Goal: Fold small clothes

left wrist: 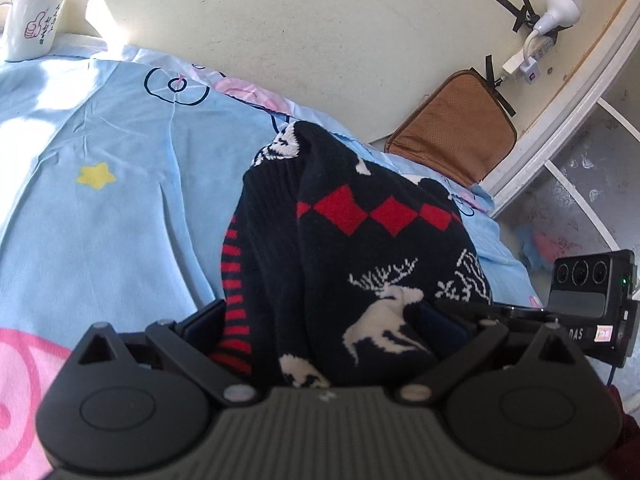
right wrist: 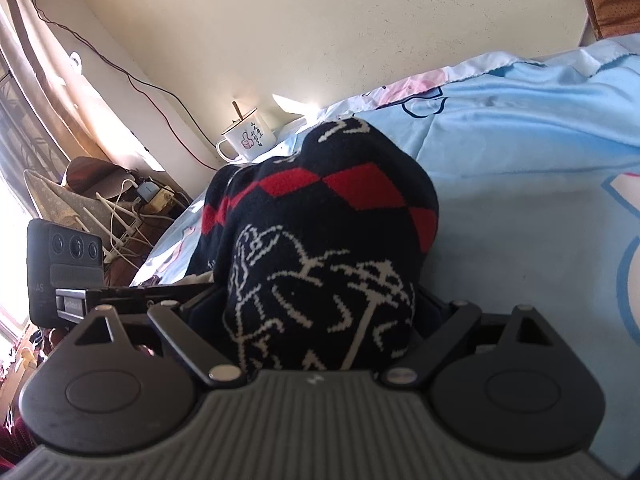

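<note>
Both grippers have the sweater [left wrist: 352, 248] pinched, one edge each, and the dark knit rises off the sheet [left wrist: 104, 208] in a hump between them. The left gripper [left wrist: 320, 332] is clamped on the hem by the white reindeer; its fingers sit wide only because thick cloth fills the gap. The right gripper [right wrist: 320, 320] bites the part with the white line pattern, cloth bunched right down to its body.

This looks like the carry in the middle of a fold: the near edge is up, the far end lies on the bed. The next move, I'd say, calls for both grippers to travel together toward the far edge, level with each other, so the red diamond band lands straight, and only then let go. If one side leads, the knit will likely skew.

The left view gives the striped cuff at the left of the bundle, the brown pad [left wrist: 452, 136] against the wall and the lamp [left wrist: 556, 12]. The right view instead shows the mug [right wrist: 248, 140] just behind the sweater's peak and the cables [right wrist: 128, 216] by the window.
</note>
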`<state>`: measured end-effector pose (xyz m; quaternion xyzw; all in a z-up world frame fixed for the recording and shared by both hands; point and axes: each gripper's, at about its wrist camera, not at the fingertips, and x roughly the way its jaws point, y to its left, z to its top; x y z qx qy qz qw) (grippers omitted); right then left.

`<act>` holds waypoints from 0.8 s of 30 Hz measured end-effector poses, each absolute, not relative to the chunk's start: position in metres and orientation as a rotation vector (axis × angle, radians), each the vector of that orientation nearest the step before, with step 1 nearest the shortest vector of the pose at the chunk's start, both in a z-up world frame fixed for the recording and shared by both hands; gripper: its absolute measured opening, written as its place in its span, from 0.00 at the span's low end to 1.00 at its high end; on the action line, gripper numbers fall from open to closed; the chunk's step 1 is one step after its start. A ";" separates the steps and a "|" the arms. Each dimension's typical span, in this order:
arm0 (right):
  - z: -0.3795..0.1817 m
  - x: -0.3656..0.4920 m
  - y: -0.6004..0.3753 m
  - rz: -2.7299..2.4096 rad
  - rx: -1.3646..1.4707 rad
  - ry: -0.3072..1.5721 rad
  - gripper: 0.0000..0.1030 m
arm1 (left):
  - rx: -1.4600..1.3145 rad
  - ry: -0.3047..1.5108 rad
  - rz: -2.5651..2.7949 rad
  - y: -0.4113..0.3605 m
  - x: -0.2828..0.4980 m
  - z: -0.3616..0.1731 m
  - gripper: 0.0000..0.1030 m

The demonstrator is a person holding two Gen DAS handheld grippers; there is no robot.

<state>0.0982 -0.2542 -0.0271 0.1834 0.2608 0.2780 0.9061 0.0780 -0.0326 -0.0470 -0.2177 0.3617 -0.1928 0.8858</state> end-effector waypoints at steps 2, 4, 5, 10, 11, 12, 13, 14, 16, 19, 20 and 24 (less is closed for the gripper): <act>-0.024 0.091 -0.255 0.586 0.378 0.501 0.77 | -0.500 0.740 -0.414 -0.031 0.076 -0.048 0.96; -0.019 0.085 -0.257 0.606 0.398 0.462 0.74 | -0.564 0.729 -0.440 -0.029 0.076 -0.047 0.92; -0.016 0.082 -0.259 0.617 0.410 0.443 0.71 | -0.582 0.719 -0.451 -0.029 0.076 -0.044 0.90; 0.018 0.085 -0.273 0.642 0.441 0.337 0.69 | -0.596 0.637 -0.516 -0.037 0.094 -0.007 0.82; 0.025 0.089 -0.277 0.646 0.440 0.316 0.69 | -0.571 0.614 -0.524 -0.041 0.101 0.006 0.82; 0.034 0.094 -0.281 0.649 0.443 0.293 0.69 | -0.550 0.594 -0.529 -0.045 0.109 0.018 0.82; 0.042 0.101 -0.286 0.652 0.444 0.273 0.69 | -0.534 0.578 -0.533 -0.048 0.117 0.028 0.82; 0.049 0.110 -0.291 0.655 0.446 0.256 0.69 | -0.515 0.561 -0.537 -0.051 0.127 0.038 0.81; 0.058 0.135 -0.302 0.659 0.469 0.241 0.69 | -0.496 0.552 -0.528 -0.055 0.152 0.051 0.81; 0.060 0.179 -0.319 0.633 0.496 0.244 0.69 | -0.480 0.576 -0.485 -0.063 0.199 0.058 0.80; 0.057 0.194 -0.325 0.623 0.503 0.251 0.69 | -0.482 0.592 -0.472 -0.065 0.215 0.055 0.80; 0.031 0.245 -0.355 0.544 0.522 0.337 0.69 | -0.520 0.701 -0.442 -0.080 0.269 0.017 0.78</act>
